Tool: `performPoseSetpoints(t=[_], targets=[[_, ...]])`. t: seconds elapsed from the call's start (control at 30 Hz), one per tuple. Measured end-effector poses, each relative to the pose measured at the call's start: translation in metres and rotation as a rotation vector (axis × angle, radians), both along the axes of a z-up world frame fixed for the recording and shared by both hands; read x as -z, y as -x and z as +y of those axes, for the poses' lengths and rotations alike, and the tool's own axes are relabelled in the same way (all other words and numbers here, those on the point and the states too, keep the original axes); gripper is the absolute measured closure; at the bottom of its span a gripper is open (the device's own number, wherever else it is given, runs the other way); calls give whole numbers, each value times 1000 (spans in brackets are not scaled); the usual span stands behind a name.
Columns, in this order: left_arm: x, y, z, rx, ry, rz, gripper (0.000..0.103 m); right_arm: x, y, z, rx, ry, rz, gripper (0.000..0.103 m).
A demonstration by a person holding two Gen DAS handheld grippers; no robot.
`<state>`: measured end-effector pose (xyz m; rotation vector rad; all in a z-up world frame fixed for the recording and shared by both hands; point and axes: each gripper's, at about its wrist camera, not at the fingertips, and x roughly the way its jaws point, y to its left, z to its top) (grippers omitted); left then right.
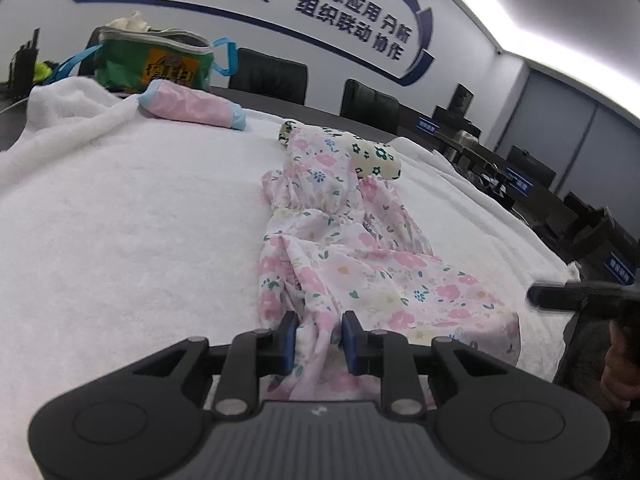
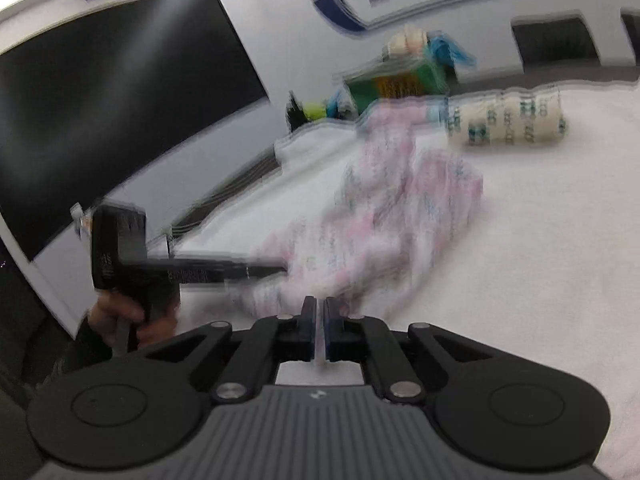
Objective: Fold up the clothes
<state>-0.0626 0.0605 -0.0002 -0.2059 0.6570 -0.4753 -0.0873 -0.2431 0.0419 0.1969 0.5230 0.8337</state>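
A pink floral dress [image 1: 352,264] lies crumpled lengthwise on the white towel-covered table [image 1: 120,240]. My left gripper [image 1: 320,336] sits at the dress's near end, its blue pads closed on a bunched fold of the fabric. In the right wrist view, which is motion-blurred, the dress [image 2: 380,216] stretches away from my right gripper [image 2: 320,312]. Its fingers are almost together, with a thin pinkish edge of cloth between them. The left gripper [image 2: 280,270] reaches into the dress from the left, held by a hand [image 2: 120,316]. The right gripper's black tip [image 1: 534,294] shows at the right edge.
A rolled pink garment with blue cuffs [image 1: 192,106] and a rolled cream garment with green flowers [image 1: 376,156] lie farther back. A green bag [image 1: 152,64] stands at the far left. Black chairs [image 1: 272,74] line the table's far side. A large dark screen [image 2: 100,120] hangs at the left.
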Motion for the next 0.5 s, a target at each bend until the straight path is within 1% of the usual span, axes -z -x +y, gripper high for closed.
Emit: performPoseSetpoints(t=[0.17,0.3,0.37,0.4,0.43,0.47,0.5], targets=[[0,0,1,-13,13,8,81,-12,5,-4,24,-21,-51,95],[0,1,3,-19,28,11,79,-12,2,-8,52,0,-49,95],[-3,4,6,-24,35,-2,75,-12,1,-10,66,10,-49,95],[-5,8,10,-26,38,-18,70,-11,1,-11,73,16,-48,95],[-8,11,14,-24,46,-35,63,-11,0,-11,80,21,-48,91],[-12,14,18,-21,56,-52,59,-11,-1,-12,87,26,-47,85],[-15,16,22,-18,67,-68,55,-11,-1,-13,94,31,-47,65]])
